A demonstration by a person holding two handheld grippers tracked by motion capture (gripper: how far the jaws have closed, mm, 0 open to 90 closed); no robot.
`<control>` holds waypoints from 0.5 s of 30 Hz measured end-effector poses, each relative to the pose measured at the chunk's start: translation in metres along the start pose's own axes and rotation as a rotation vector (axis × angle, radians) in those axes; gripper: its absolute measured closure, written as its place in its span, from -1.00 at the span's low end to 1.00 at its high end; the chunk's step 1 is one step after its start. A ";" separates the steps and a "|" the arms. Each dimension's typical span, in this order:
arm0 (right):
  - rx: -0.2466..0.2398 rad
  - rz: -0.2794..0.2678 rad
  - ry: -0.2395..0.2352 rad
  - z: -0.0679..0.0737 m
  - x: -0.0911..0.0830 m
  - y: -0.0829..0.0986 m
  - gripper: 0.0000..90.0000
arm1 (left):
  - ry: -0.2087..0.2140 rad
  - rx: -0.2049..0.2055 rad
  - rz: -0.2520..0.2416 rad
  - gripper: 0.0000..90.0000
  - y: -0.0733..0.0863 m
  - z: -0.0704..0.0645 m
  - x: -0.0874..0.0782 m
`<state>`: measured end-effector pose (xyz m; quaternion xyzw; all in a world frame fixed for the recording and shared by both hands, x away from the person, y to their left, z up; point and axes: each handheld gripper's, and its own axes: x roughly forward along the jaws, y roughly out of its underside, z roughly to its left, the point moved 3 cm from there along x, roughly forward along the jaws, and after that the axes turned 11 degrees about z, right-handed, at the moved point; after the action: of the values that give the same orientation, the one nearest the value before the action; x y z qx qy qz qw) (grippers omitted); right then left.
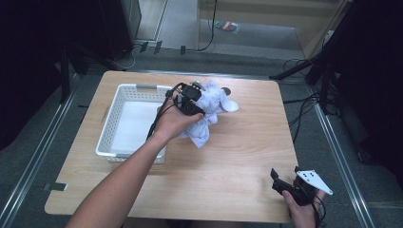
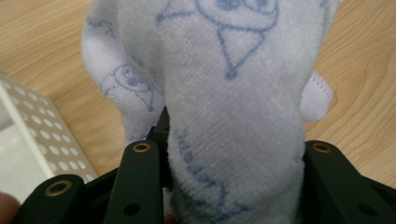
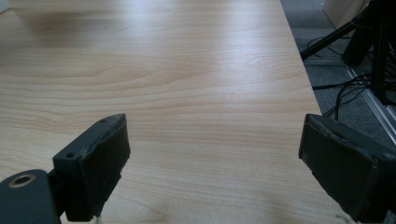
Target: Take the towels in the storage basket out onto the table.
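Cloth [image 2: 233, 107], blue cartoon print, clamped in left gripper [image 1: 190, 102].

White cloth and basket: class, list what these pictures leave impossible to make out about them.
- Cloth: bunched, so its full shape and print are hidden in the high view; the left gripper view cuts it off at the top edge.
- Left gripper: its jaw tips are buried in cloth.
- Basket: its right wall is hidden behind the hand.

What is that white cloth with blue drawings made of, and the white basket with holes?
The white cloth with blue drawings looks like soft, fuzzy terry fabric; tiny loops show. The white basket with holes seems hard, smooth plastic, with neat moulded perforations.
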<state>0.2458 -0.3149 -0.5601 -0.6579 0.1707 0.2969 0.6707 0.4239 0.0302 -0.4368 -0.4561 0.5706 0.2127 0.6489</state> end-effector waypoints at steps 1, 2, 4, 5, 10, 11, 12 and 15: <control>0.000 -0.001 -0.001 0.000 0.000 0.000 -0.80 | 0.007 -0.001 0.000 0.30 -0.001 -0.002 0.004; 0.001 -0.001 -0.001 0.000 0.000 0.000 -0.80 | 0.007 -0.001 0.000 0.30 -0.001 -0.002 0.004; 0.000 0.000 0.000 0.000 0.000 0.000 -0.80 | 0.010 0.004 0.006 0.30 -0.002 -0.005 0.009; 0.001 0.000 0.000 0.000 0.000 0.000 -0.80 | 0.012 0.005 0.007 0.29 -0.002 -0.006 0.012; 0.001 -0.002 -0.001 0.000 0.000 0.000 -0.80 | 0.028 -0.008 0.028 0.25 0.001 -0.009 0.029; 0.001 -0.003 -0.002 0.000 0.000 0.000 -0.80 | 0.044 -0.011 0.035 0.23 0.002 -0.010 0.033; 0.001 -0.003 -0.002 0.000 0.000 0.000 -0.80 | 0.048 -0.011 0.039 0.23 0.003 -0.010 0.036; 0.004 0.000 -0.001 0.000 0.000 0.000 -0.80 | 0.053 -0.014 0.061 0.19 0.007 -0.010 0.047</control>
<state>0.2458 -0.3152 -0.5601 -0.6562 0.1708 0.2970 0.6723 0.4248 0.0142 -0.4826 -0.4485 0.5999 0.2239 0.6236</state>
